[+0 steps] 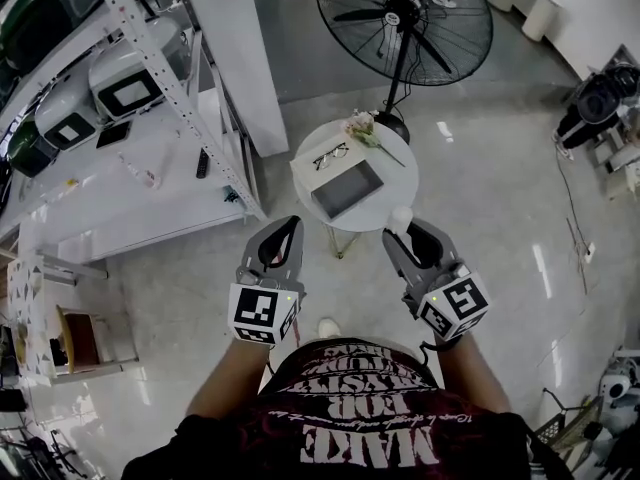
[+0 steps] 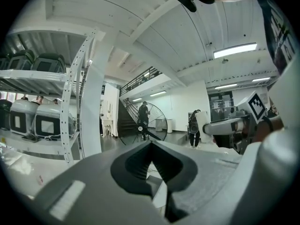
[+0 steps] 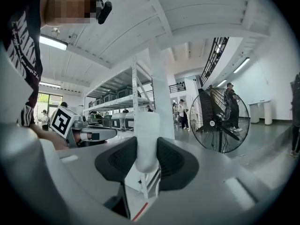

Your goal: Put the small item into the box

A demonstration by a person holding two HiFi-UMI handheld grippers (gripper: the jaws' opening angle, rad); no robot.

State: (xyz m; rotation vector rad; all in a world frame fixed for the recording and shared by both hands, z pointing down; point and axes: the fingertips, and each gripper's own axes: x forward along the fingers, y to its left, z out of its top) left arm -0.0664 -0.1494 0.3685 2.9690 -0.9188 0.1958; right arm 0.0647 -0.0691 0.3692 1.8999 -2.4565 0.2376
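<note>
Since the right gripper (image 3: 146, 157) is squeezing the small white item (image 3: 146, 139) up in the air, it should move over the open box (image 1: 347, 190) on the round table (image 1: 402, 173), go low, then let go. The left gripper (image 2: 151, 146) is closed on nothing.

A black fan (image 1: 405, 13) stands on the floor (image 1: 480, 218) just beyond the round white tabletop (image 1: 398, 173). Glasses (image 1: 331, 154) and a sprig of flowers (image 1: 362, 128) sit at the tabletop's far side. A white metal rack (image 1: 150, 63) stands to the left.
</note>
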